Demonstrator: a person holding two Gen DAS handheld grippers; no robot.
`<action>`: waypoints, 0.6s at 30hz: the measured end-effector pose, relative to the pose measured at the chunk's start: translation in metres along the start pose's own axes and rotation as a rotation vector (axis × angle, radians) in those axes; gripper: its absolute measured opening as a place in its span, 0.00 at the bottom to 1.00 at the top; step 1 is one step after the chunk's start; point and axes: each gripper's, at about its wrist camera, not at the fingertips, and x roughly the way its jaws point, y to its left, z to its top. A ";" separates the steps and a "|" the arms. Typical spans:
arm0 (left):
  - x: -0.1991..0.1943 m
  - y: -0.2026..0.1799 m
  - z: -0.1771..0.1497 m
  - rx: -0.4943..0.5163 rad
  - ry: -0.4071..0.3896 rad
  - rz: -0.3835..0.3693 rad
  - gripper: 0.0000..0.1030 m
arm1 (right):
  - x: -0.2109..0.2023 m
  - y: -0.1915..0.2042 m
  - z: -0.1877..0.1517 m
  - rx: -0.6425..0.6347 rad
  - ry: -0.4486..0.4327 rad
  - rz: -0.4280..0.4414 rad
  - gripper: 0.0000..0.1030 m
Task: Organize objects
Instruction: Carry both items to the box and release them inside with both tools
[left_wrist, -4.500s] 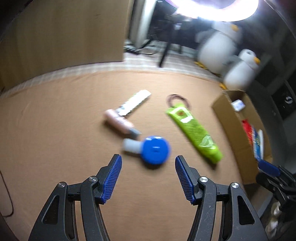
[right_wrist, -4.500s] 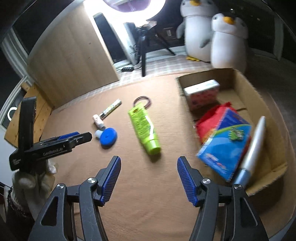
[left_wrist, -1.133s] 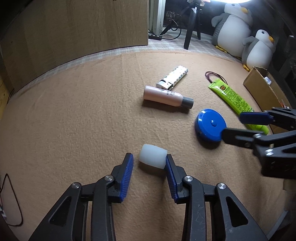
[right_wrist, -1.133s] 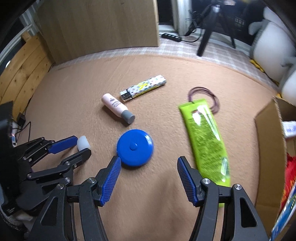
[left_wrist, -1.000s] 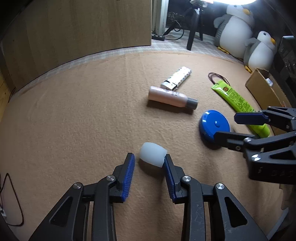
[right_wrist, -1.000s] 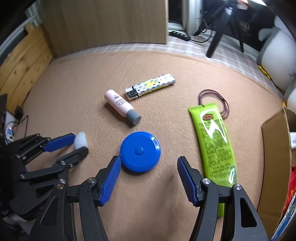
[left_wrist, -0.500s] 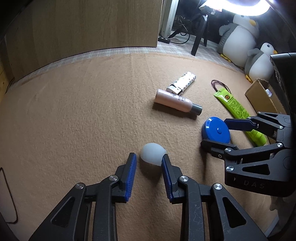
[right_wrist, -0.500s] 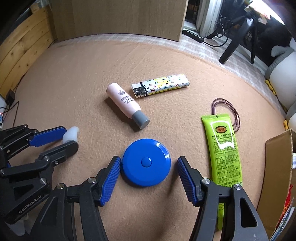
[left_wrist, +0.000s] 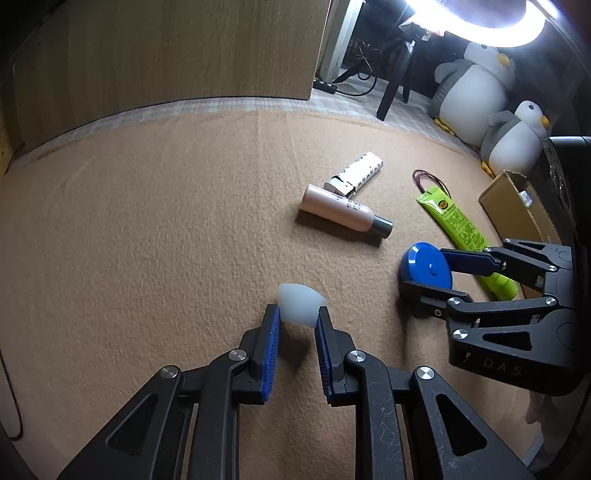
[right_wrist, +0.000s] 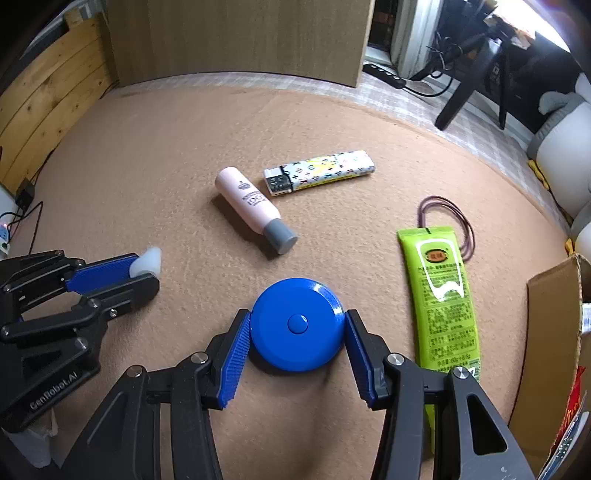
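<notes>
Since half a second ago, both tongs are seen closed in: left gripper (left_wrist: 297, 319) clamped on white cap (left_wrist: 298, 303) at lower centre, right gripper (right_wrist: 297, 332) pressed against blue disc (right_wrist: 297, 324). Both pickups judged secured; cardboard box (right_wrist: 554, 332), lower right, is the likely destination.

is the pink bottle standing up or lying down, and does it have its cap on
Lying down. The pink bottle rests on its side on the tan mat, grey cap fitted on its end, beside the lighter.
</notes>
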 end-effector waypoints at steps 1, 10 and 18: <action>-0.001 0.000 0.000 -0.001 -0.002 -0.002 0.20 | -0.001 -0.001 -0.001 0.004 -0.002 0.000 0.45; -0.008 -0.005 0.002 0.013 -0.018 -0.001 0.20 | -0.007 -0.015 -0.006 0.050 -0.028 0.012 0.45; -0.022 -0.014 0.008 0.017 -0.046 -0.019 0.20 | -0.030 -0.030 -0.008 0.083 -0.067 0.029 0.45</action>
